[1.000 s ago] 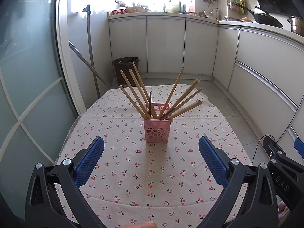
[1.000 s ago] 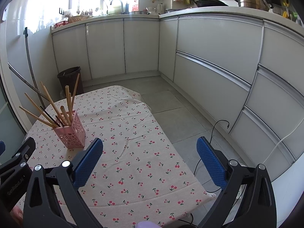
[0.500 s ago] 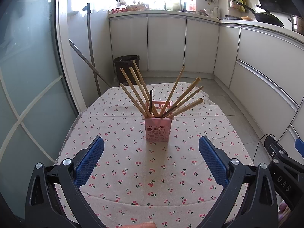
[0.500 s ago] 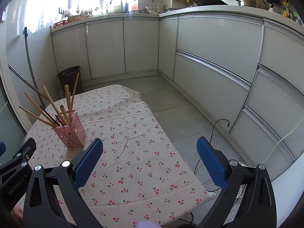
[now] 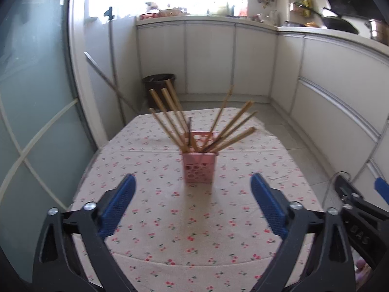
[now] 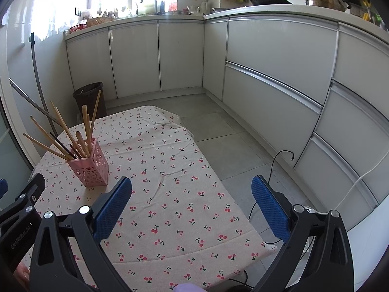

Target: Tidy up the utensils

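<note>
The left gripper [image 5: 192, 203] has drifted slightly back from the pink holder [image 5: 199, 166] at twelve o'clock. Chopsticks [image 5: 170, 119] already stand inside (task seemingly finished). Both grippers' jaws are spread apart, the right gripper [image 6: 192, 203] included.

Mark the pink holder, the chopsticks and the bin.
pink holder [image 5: 199, 169], left wrist view, front wall.
chopsticks [image 5: 167, 118], left wrist view, shaft of one left-leaning stick.
bin [image 6: 88, 97], right wrist view, side wall.
</note>
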Tool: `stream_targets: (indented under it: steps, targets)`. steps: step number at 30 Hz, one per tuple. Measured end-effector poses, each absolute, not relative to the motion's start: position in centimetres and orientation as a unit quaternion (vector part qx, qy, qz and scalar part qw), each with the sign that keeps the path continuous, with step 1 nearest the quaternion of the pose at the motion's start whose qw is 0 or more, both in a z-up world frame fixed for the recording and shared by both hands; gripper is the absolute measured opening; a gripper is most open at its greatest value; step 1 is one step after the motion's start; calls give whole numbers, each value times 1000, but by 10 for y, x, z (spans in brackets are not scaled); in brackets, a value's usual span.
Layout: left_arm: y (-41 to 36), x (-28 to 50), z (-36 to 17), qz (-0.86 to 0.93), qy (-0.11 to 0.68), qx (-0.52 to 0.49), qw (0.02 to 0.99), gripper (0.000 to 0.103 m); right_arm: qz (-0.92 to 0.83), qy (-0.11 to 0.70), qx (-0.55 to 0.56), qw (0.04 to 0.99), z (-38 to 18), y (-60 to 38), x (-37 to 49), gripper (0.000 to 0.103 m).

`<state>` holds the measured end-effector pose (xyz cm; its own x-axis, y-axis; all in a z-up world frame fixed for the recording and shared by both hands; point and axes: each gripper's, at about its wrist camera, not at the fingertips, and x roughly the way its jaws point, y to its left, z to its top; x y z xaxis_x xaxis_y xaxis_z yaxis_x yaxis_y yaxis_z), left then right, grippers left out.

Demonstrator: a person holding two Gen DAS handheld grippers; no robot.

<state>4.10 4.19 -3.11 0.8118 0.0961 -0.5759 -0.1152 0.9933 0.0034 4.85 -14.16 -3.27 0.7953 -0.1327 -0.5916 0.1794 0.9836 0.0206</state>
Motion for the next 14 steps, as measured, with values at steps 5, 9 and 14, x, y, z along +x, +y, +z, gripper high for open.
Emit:
stream_targets:
  steps: [5,9,14]
  targets:
    - [40,41,-32,52,298,-7,953,80,-83,309,36,947,-33,-143,49,96]
    - [43,43,-31,56,303,-14,951,96,-84,310,38,946,-33,-145,49,96]
    - [44,43,-29,69,301,-16,951,96,-83,310,38,946,-32,-148,50,96]
